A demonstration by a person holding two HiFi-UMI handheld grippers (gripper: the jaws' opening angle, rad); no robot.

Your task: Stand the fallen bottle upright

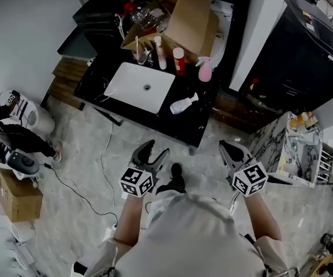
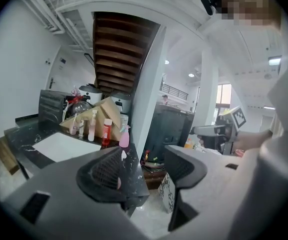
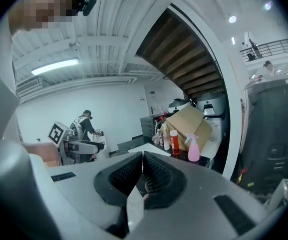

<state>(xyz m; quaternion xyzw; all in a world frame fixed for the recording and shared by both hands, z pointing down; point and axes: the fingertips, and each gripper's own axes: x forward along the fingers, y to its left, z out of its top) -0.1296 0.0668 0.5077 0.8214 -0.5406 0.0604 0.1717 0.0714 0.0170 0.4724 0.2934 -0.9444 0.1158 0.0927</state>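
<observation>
The fallen bottle [image 1: 183, 103], white with a pump top, lies on its side on the black counter [image 1: 198, 126], just right of the white sink [image 1: 139, 86]. Both grippers hang over the floor in front of the counter, well short of the bottle. My left gripper [image 1: 153, 152] is open, and in the left gripper view its jaws [image 2: 144, 164] stand apart with nothing between them. My right gripper [image 1: 231, 150] is shut, and in the right gripper view its pads [image 3: 143, 171] meet on nothing.
Behind the sink stand a tall pale bottle [image 1: 160, 53], a red bottle [image 1: 179, 60] and a pink spray bottle [image 1: 205, 69], before an open cardboard box [image 1: 183, 19]. A black cabinet [image 1: 305, 56] fills the right. A cable [image 1: 85, 198] trails over the floor.
</observation>
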